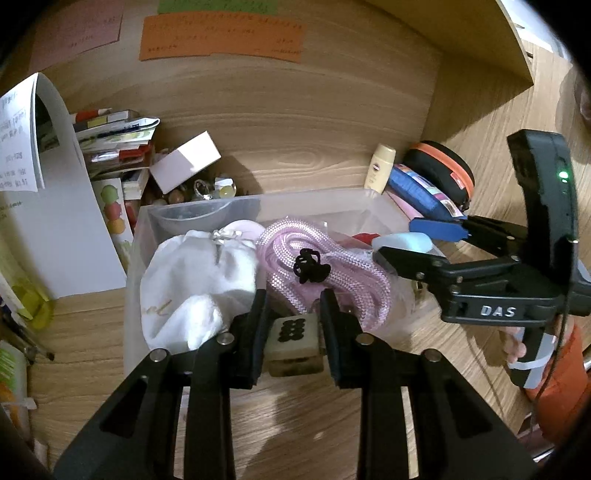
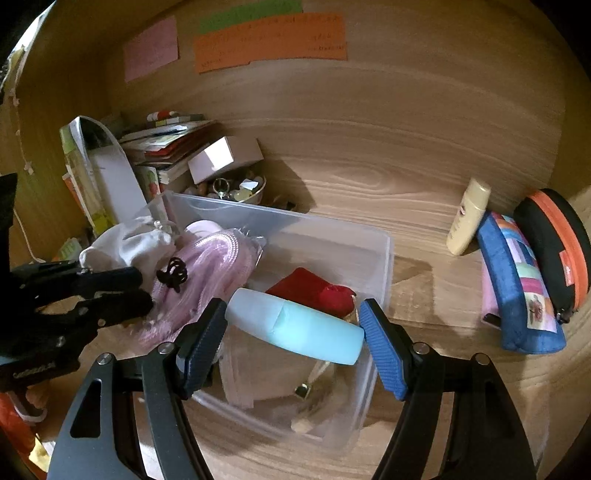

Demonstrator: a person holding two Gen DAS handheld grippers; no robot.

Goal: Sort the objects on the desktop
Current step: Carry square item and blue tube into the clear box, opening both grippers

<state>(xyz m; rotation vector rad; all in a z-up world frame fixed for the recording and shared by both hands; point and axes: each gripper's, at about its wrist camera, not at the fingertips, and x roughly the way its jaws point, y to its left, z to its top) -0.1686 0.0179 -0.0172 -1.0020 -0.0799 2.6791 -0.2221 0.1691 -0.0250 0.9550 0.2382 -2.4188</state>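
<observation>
Left tool clamping square ivory tile, right tool gripping smooth pale-blue bottle, over clear plastic bin

A light wood-grain desk runs back to a wall panel of the same wood, with warm, dim light casting soft shadows across both. Paper notes are stuck on the panel: an orange note, a green note above it and a pink note to the left. A wooden side panel rises at the right in the left wrist view.
</observation>
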